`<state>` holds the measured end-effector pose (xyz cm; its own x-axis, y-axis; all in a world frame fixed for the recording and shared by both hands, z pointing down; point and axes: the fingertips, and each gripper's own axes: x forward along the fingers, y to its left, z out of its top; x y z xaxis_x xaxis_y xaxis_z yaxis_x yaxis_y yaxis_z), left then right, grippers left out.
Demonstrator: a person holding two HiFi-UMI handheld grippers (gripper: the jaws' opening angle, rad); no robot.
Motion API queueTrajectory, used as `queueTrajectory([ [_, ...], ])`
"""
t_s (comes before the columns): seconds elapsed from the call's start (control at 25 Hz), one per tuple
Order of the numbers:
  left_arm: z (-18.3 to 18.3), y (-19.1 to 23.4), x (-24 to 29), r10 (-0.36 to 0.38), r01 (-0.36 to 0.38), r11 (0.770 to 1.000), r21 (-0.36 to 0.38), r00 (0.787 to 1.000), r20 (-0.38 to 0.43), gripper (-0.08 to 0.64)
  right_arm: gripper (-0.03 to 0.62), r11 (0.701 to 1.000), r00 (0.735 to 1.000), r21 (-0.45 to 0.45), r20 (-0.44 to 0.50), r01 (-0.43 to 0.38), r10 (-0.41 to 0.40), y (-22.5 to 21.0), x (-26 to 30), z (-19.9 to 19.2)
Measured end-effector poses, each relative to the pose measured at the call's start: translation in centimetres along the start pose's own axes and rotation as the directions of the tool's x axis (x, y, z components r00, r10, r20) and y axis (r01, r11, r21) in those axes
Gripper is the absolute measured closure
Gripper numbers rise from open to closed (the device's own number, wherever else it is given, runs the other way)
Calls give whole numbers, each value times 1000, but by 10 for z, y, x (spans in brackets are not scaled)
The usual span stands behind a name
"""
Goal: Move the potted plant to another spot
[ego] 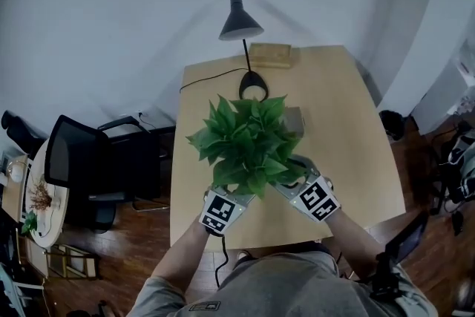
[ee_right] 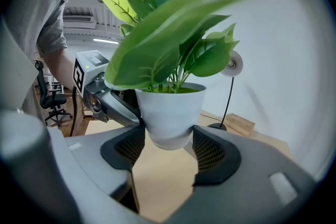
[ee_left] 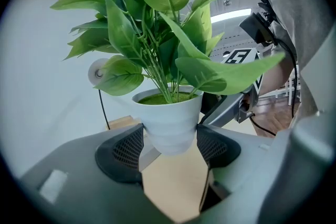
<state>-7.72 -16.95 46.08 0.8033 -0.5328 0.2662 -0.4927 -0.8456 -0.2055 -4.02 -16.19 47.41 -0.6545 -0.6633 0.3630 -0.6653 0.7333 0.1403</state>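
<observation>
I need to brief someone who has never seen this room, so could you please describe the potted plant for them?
Find the wooden table by the white wall, with a black desk lamp at its far edge. Nearer the person, the potted plant is gripped by the left tongs and right tongs: the only leafy green thing there, in a ribbed white pot.

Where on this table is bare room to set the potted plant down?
Bare: the table right of the potted plant, up to its edge. The far end is crowded by the lamp and the wooden block; the left strip is narrow.
</observation>
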Motion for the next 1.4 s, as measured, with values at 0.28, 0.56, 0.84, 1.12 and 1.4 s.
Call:
queueTrajectory([
  [0.28, 34, -51, 94, 34, -35, 999, -22, 999, -31, 249, 310, 999, 999, 12, -11, -47, 47, -79, -67, -42],
  [0.56, 51, -83, 160, 26, -28, 999, -37, 998, -54, 249, 310, 998, 998, 36, -30, -49, 50, -133, -108, -76],
  [0.84, 55, -100, 193, -33, 32, 999, -24, 998, -46, 250, 310, 998, 998, 55, -56, 19, -16, -156, -129, -95],
  [1.12, 60, -106, 215, -110, 109, 994, -18, 994, -18, 250, 310, 993, 991, 75, -100, 96, -88, -174, -139, -105],
  [1.4, 51, -105, 228, -148, 147, 989, -21, 989, -8, 250, 310, 988, 982, 68, -137, 141, -131, -181, -135, -116],
])
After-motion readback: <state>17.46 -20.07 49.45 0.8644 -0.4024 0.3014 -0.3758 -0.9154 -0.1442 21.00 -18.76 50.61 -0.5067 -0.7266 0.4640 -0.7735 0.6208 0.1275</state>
